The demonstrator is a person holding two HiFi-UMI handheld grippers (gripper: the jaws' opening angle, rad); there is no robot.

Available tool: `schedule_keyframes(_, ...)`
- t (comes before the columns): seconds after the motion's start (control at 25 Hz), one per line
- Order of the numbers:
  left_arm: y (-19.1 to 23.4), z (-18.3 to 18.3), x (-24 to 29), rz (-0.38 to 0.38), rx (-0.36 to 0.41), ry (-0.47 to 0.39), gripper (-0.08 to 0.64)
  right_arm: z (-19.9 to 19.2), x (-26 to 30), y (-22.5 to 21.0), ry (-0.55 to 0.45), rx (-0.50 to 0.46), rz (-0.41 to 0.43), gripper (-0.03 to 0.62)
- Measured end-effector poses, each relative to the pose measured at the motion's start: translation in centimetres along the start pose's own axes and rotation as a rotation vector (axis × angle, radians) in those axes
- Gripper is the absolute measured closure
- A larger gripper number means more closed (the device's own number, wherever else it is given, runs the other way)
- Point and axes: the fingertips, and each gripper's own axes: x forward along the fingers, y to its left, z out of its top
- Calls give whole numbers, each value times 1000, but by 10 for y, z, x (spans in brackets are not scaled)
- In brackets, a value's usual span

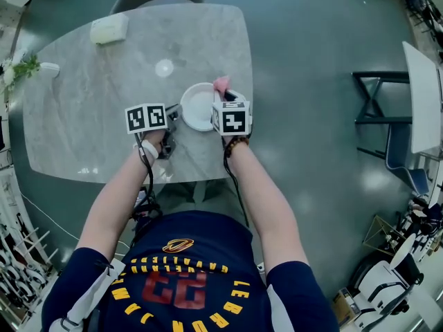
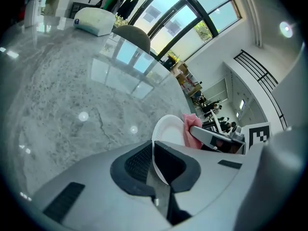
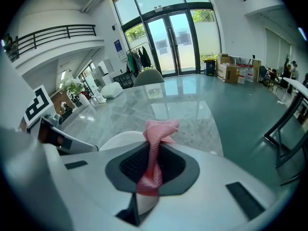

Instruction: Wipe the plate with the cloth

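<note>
Two grips: left gripper (image 2: 153, 166) fingers clamp the plate (image 2: 169, 130) rim, right gripper (image 3: 152, 170) fingers pinch the cloth (image 3: 158, 131). Best to sweep it flat across the plate.

Marble table (image 1: 90, 109), white pack (image 1: 109, 28) on it

The plate (image 1: 197, 107) is over the near right part of the table (image 1: 83, 123), between both grippers. The left gripper (image 1: 173, 116) clamps its left rim. The right gripper (image 1: 223, 95) holds the cloth (image 1: 222, 84) at its far right rim. A pack (image 1: 109, 28) lies on the table's far left corner.
</note>
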Motion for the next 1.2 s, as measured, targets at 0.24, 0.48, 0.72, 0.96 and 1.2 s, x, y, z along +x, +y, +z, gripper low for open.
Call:
schedule_keyframes(0.24,-1,1,2,3,-14,-11,543,-6,-14,-30,-3,32,-55,552)
schedule_keyframes(0.48,-6,0,4,2,-17,-16,543,12,-34,-20,-76,54,-40,552)
schedule_keyframes(0.72,-7,-1,4,-3,3,-11,541,15,-26,35,-62,1,59,552)
schedule_keyframes(0.96,-8,0,5,-25,9,-27,541,4,-2,84,-6,-62,147,552)
schedule_keyframes(1.2,-9,-2,5,-56,12,-29,541,-12,23,102,62,-141,154,552)
